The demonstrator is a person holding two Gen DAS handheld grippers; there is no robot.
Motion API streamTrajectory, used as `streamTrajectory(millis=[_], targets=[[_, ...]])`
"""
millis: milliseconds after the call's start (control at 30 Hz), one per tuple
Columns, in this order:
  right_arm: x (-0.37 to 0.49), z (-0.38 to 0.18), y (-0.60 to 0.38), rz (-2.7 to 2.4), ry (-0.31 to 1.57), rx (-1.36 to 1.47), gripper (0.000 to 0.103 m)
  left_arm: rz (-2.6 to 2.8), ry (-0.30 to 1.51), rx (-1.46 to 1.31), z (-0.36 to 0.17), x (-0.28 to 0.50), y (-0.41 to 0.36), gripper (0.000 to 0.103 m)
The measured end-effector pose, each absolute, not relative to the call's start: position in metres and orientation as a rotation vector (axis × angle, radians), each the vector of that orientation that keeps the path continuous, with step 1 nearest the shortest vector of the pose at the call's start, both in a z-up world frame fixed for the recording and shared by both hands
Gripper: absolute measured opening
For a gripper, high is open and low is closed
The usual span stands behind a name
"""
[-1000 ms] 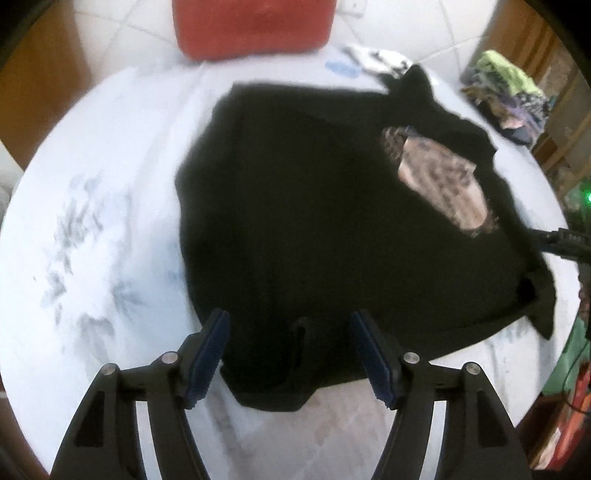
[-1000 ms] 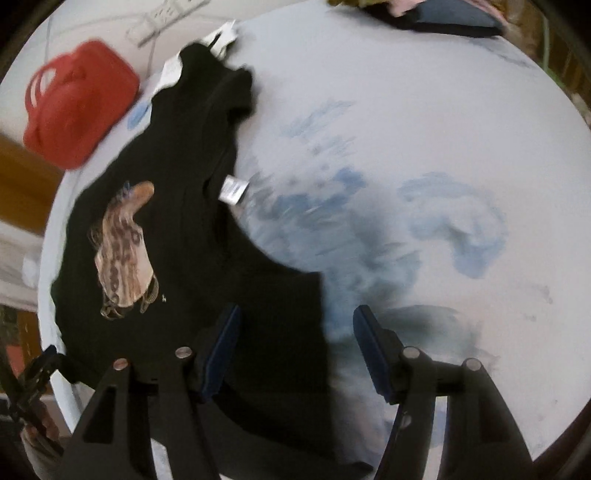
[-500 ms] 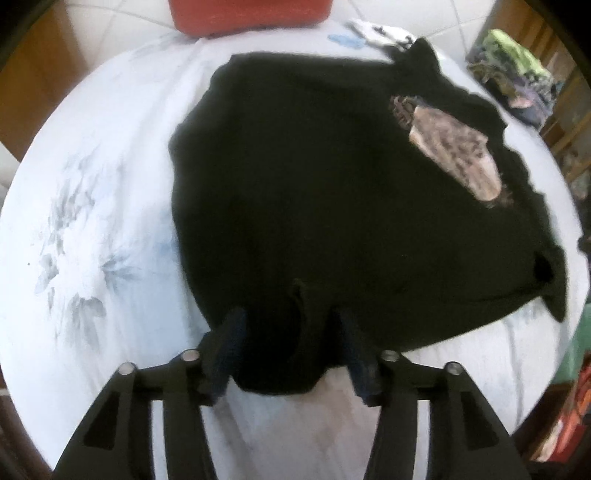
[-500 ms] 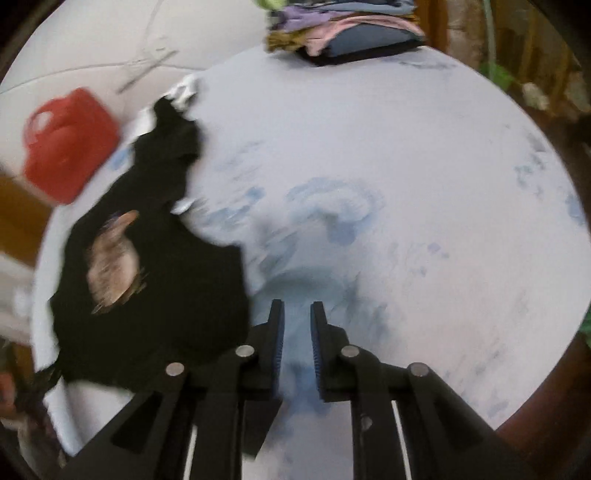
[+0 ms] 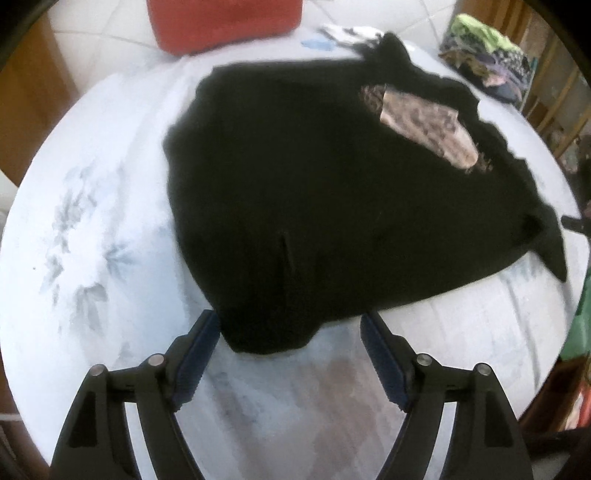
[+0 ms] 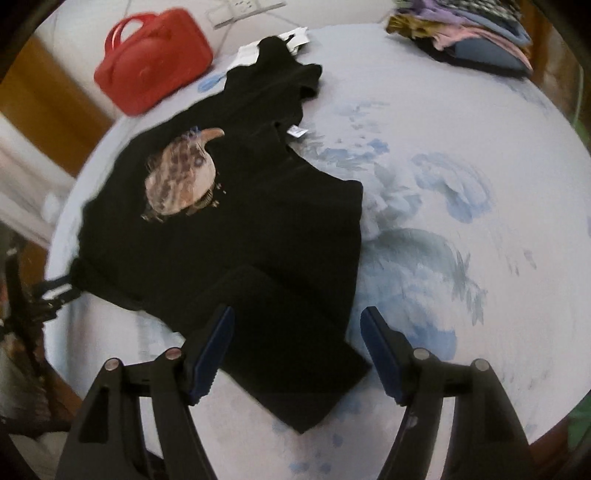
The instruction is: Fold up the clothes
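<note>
A black T-shirt (image 5: 314,206) with a tan print (image 5: 428,125) lies spread on the round table with the pale floral cloth (image 5: 85,236). My left gripper (image 5: 290,354) is open, its fingers on either side of the shirt's near corner, holding nothing. In the right wrist view the same shirt (image 6: 236,229) lies left of centre, one sleeve (image 6: 295,354) folded toward me. My right gripper (image 6: 297,350) is open over that sleeve and empty.
A red bag (image 6: 151,62) sits beyond the table's far edge; it also shows in the left wrist view (image 5: 225,22). A pile of folded clothes (image 6: 469,33) lies at the far right. White paper tags (image 5: 347,33) lie by the shirt's far sleeve.
My left gripper closed on the shirt's near corner, then opened and let it go. My right gripper was shut half a second ago and is open now over the sleeve.
</note>
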State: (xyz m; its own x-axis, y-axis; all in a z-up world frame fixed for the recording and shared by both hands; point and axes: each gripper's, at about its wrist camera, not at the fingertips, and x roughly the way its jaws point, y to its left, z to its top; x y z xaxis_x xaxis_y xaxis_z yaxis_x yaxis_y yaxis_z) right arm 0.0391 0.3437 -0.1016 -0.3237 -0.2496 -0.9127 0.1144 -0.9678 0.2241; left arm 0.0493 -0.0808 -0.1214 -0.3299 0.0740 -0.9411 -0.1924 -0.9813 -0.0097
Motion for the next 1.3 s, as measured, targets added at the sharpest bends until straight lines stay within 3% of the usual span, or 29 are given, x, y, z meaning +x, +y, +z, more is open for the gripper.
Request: streamTrajectory(millis=[67, 100, 133, 167, 233, 367, 400, 433, 500, 700, 767, 800, 833, 867, 933, 1100, 1133, 1167, 1200, 1300], targets=[[0.036, -0.11, 0.336, -2.358, -0.112, 1.699, 0.07, 2.452, 0.166, -1.711, -0.124, 0.051, -0.08, 0.065], [0.039, -0.112, 0.33, -2.335, -0.075, 1.71, 0.063, 2.462, 0.164, -1.707, -0.123, 0.053, -0.08, 0.047], [0.042, -0.115, 0.324, -2.312, -0.037, 1.719, 0.023, 2.472, 0.161, -1.703, -0.123, 0.054, -0.081, 0.031], [0.048, -0.111, 0.322, -2.307, -0.019, 1.708, 0.01, 2.47, 0.147, -1.702, -0.123, 0.056, -0.082, 0.025], [0.06, -0.101, 0.318, -2.296, 0.014, 1.681, 0.009, 2.461, 0.129, -1.688, -0.117, 0.062, -0.086, 0.018], [0.082, -0.079, 0.321, -2.297, 0.053, 1.644, 0.008, 2.45, 0.087, -1.653, -0.096, 0.07, -0.094, 0.02], [0.084, -0.076, 0.324, -2.301, 0.054, 1.641, 0.008, 2.454, 0.087, -1.639, -0.091, 0.069, -0.094, 0.03], [0.086, -0.073, 0.326, -2.305, 0.056, 1.638, 0.008, 2.465, 0.098, -1.62, -0.086, 0.067, -0.093, 0.048], [0.084, -0.07, 0.331, -2.306, 0.028, 1.619, 0.008, 2.49, 0.129, -1.584, -0.078, 0.061, -0.091, 0.074], [0.073, -0.075, 0.329, -2.315, -0.006, 1.596, 0.012, 2.491, 0.202, -1.579, -0.084, 0.027, -0.075, 0.077], [0.067, -0.076, 0.325, -2.315, 0.001, 1.574, 0.036, 2.464, 0.196, -1.61, -0.097, 0.019, -0.071, 0.077], [0.063, -0.076, 0.321, -2.323, 0.013, 1.553, 0.043, 2.455, 0.194, -1.619, -0.101, 0.017, -0.068, 0.076], [0.059, -0.075, 0.318, -2.323, 0.023, 1.53, 0.054, 2.446, 0.194, -1.62, -0.105, 0.017, -0.065, 0.068], [0.055, -0.074, 0.314, -2.323, 0.032, 1.506, 0.056, 2.439, 0.196, -1.616, -0.107, 0.019, -0.062, 0.06], [0.047, -0.075, 0.306, -2.316, 0.052, 1.471, 0.056, 2.424, 0.209, -1.63, -0.112, 0.022, -0.059, 0.028], [0.028, -0.097, 0.288, -2.238, 0.088, 1.472, 0.056, 2.456, 0.187, -1.609, -0.111, 0.036, -0.065, 0.006], [0.028, -0.104, 0.284, -2.213, 0.103, 1.496, 0.053, 2.464, 0.169, -1.599, -0.108, 0.04, -0.068, 0.004], [0.029, -0.111, 0.28, -2.188, 0.118, 1.52, 0.022, 2.468, 0.149, -1.593, -0.104, 0.044, -0.07, 0.004], [0.034, -0.118, 0.274, -2.151, 0.149, 1.562, 0.006, 2.47, 0.133, -1.587, -0.101, 0.048, -0.072, 0.004], [0.06, -0.104, 0.27, -2.154, 0.214, 1.528, 0.004, 2.475, 0.123, -1.54, -0.087, 0.066, -0.075, 0.004]])
